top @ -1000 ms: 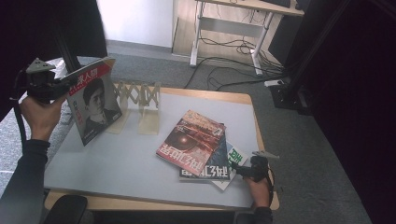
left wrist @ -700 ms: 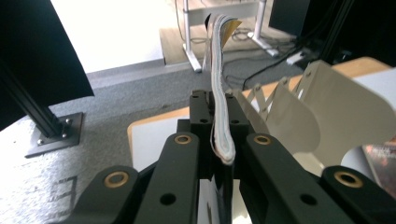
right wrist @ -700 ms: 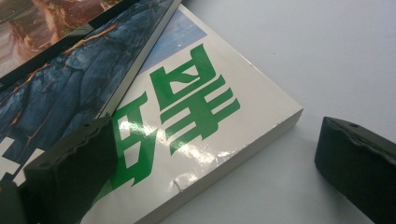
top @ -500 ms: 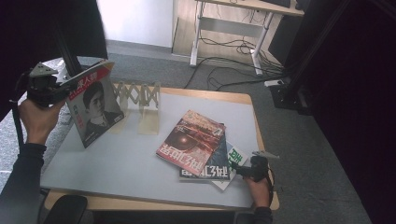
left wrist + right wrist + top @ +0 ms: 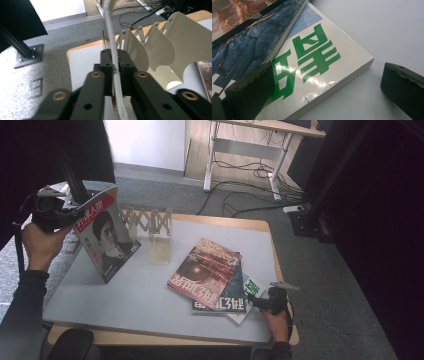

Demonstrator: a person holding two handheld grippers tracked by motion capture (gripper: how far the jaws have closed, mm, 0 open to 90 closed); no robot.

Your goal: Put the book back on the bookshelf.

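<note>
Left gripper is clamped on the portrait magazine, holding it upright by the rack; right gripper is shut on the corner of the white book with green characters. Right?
Not quite. The right gripper is open: in the right gripper view its jaws stand wide apart, either side of the white book's corner, not pressing on it. The rest holds: the left gripper is clamped on the portrait magazine, held upright beside the rack.

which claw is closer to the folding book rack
Left. The left claw holds the portrait magazine upright beside the rack; the right claw sits by the book stack at the near edge.
</note>
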